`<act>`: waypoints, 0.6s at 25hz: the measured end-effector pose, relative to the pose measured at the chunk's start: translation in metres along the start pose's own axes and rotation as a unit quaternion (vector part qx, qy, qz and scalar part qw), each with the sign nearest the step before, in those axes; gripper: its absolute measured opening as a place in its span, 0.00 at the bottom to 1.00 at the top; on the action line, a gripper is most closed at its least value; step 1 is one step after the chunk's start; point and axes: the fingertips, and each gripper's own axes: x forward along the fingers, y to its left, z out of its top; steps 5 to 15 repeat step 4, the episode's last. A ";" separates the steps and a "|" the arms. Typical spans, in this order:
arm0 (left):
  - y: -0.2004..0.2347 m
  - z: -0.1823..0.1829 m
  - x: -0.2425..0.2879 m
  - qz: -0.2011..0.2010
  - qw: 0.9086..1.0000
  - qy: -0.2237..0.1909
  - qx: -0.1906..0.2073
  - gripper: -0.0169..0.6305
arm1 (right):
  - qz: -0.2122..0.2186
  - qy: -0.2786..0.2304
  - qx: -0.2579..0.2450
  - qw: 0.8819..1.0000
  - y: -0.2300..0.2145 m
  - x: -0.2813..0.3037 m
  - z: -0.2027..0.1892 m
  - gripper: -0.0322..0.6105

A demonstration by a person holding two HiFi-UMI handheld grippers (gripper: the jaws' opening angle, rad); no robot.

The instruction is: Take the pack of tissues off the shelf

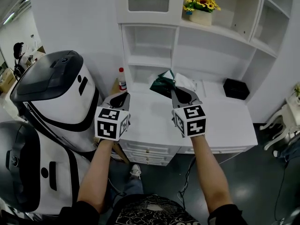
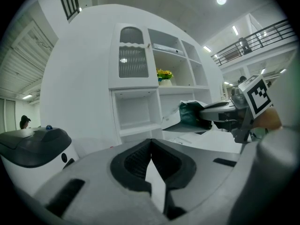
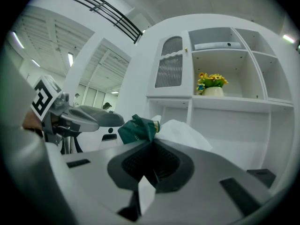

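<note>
The pack of tissues (image 1: 164,84) is dark green with a white part. It hangs above the white counter (image 1: 225,125), in front of the shelf unit, pinched at the tip of my right gripper (image 1: 175,91). The right gripper view shows the pack (image 3: 138,128) sticking out past the closed jaws of the right gripper (image 3: 152,143). My left gripper (image 1: 123,95) is level with it to the left, shut and holding nothing. In the left gripper view, the left gripper (image 2: 151,143) has its jaws meeting, and the pack (image 2: 190,114) is off to the right.
A red-capped bottle (image 1: 122,79) stands at the counter's back left and a black box (image 1: 236,88) at its back right. A pot of sunflowers (image 1: 201,6) sits on an upper shelf. A large white and black machine (image 1: 56,97) fills the left side.
</note>
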 end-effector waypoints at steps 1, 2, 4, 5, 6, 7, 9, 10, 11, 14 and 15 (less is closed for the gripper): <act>-0.001 0.001 -0.001 0.000 1.000 -0.001 0.000 0.04 | 0.000 -0.001 0.000 1.000 0.000 -0.002 0.001 0.06; -0.002 0.001 -0.002 0.000 1.000 -0.002 0.000 0.04 | -0.001 -0.001 -0.001 1.000 -0.001 -0.003 0.001 0.06; -0.006 0.002 -0.003 -0.001 1.000 -0.003 0.000 0.04 | -0.001 -0.002 -0.001 1.000 -0.001 -0.007 0.001 0.06; -0.006 0.002 -0.003 -0.001 1.000 -0.003 0.000 0.04 | -0.001 -0.002 -0.001 1.000 -0.001 -0.007 0.001 0.06; -0.006 0.002 -0.003 -0.001 1.000 -0.003 0.000 0.04 | -0.001 -0.002 -0.001 1.000 -0.001 -0.007 0.001 0.06; -0.006 0.002 -0.003 -0.001 1.000 -0.003 0.000 0.04 | -0.001 -0.002 -0.001 1.000 -0.001 -0.007 0.001 0.06; -0.006 0.002 -0.003 -0.001 1.000 -0.003 0.000 0.04 | -0.001 -0.002 -0.001 1.000 -0.001 -0.007 0.001 0.06; -0.006 0.002 -0.003 -0.001 1.000 -0.003 0.000 0.04 | -0.001 -0.002 -0.001 1.000 -0.001 -0.007 0.001 0.06; -0.006 0.002 -0.003 -0.001 1.000 -0.003 0.000 0.04 | -0.001 -0.002 -0.001 1.000 -0.001 -0.007 0.001 0.06; -0.006 0.002 -0.003 -0.001 1.000 -0.003 0.000 0.04 | -0.001 -0.002 -0.001 1.000 -0.001 -0.007 0.001 0.06; -0.006 0.002 -0.003 -0.001 1.000 -0.003 0.000 0.04 | -0.001 -0.002 -0.001 1.000 -0.001 -0.007 0.001 0.06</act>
